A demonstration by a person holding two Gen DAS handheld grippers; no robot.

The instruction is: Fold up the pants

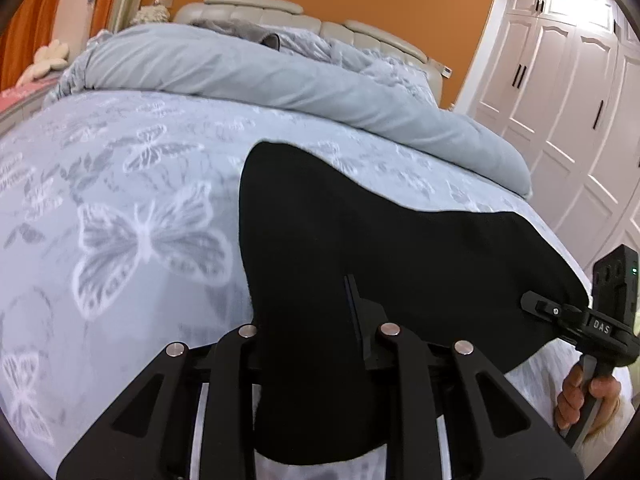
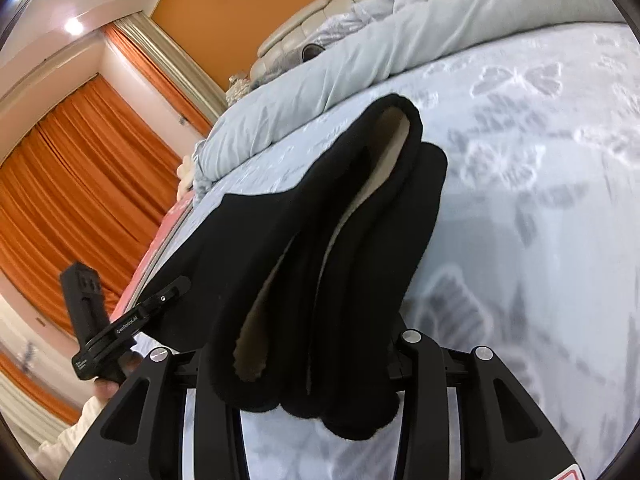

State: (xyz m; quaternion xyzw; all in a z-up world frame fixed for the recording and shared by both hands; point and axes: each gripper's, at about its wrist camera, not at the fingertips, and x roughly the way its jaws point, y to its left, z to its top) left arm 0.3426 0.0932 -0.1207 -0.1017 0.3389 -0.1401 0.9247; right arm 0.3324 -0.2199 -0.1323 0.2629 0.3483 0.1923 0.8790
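Black pants (image 1: 360, 248) held above a bed (image 1: 120, 200) by both grippers. The left gripper (image 1: 316, 340) has its jaws pressed onto one edge of the cloth, which fills the gap between them and runs forward and to the right from the jaws. At the far right of that span, the right gripper (image 1: 560, 310) pinches the opposite edge, with a hand (image 1: 584, 396) on its handle.

In the right wrist view, the right gripper (image 2: 304, 360) has its jaws closed on several stacked layers of the pants (image 2: 340, 240); a pale lining shows inside the folds. The bundle hangs below the jaws and extends ahead of them. To the left, the left gripper (image 2: 160, 300) clamps the other edge of the cloth.

The sheet under the jaws bears a butterfly print. A grey duvet (image 1: 280, 76) lies bunched beyond the pants, well ahead of the jaws. A white wardrobe (image 1: 560, 100) stands right of the left jaws; orange curtains (image 2: 80, 180) hang left of the right jaws.
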